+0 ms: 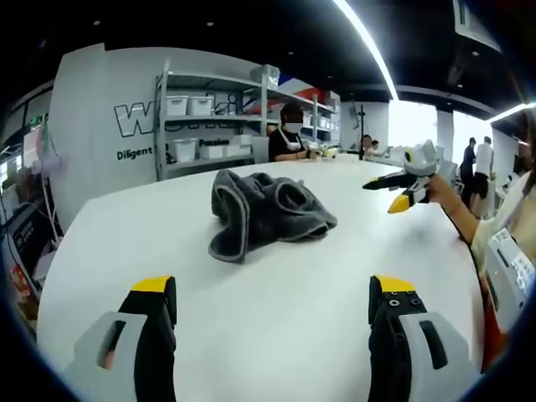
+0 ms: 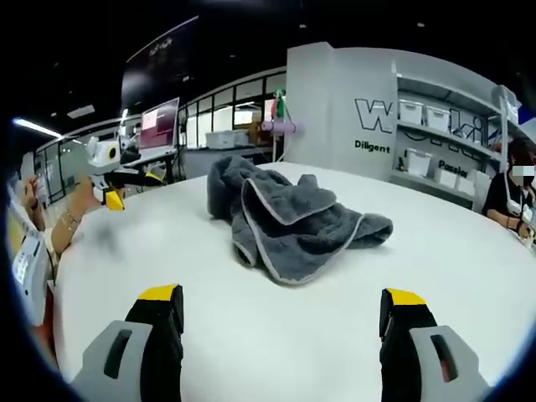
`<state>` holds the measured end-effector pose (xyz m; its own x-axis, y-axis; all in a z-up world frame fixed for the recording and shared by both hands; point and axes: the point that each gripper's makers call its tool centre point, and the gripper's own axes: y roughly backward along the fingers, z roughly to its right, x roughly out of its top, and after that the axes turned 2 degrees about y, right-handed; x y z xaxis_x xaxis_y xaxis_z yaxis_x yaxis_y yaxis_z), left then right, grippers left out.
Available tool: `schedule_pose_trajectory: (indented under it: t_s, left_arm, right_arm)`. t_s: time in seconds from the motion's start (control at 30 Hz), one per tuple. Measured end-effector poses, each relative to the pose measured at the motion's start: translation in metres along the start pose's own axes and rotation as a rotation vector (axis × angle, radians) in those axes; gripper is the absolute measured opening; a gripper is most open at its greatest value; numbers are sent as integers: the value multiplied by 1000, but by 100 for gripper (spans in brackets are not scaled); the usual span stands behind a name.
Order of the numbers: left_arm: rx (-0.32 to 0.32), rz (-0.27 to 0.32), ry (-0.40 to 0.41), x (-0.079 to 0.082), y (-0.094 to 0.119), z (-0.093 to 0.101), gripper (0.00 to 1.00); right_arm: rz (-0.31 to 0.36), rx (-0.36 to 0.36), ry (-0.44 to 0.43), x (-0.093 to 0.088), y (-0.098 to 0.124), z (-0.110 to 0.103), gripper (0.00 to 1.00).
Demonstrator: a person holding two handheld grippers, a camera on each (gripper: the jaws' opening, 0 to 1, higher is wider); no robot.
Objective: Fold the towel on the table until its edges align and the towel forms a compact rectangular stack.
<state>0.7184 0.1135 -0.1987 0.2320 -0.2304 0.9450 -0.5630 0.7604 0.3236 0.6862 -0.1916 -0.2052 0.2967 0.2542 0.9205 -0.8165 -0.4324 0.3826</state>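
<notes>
Nearest, the left claw [image 1: 272, 306] and right claw [image 2: 285, 314] both hover with yellow-tipped jaws spread wide, gripping nothing. Beyond them on the smooth white desk [image 1: 276, 276] lies the towel [image 1: 264, 213], a soft grey crumpled heap with paler hemmed edges.

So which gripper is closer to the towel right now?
Hard to call: both the left gripper and right gripper sit open, short of the crumpled towel, touching nothing.
</notes>
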Motion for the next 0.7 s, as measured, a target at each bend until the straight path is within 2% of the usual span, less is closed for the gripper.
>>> schedule_pose_trajectory:
  t_s: [0.3,0.47,0.53,0.6,0.7]
  left_arm:
    - [-3,7,3,1,0,1,94]
    - [1,2,6,0,0,-1,94]
    - [1,0,8,-1,0,-1,94]
    - [3,-2,10,-2,0,-2,94]
    - [6,-6,10,-3,0,-3,94]
  right_arm:
    - [25,15,55,20,-1,-4,99]
    - [53,40,106,30,-11,-6,97]
    - [41,55,126,30,-16,-9,96]
    - [37,64,153,32,-21,-11,92]
    - [29,76,188,32,-28,-14,78]
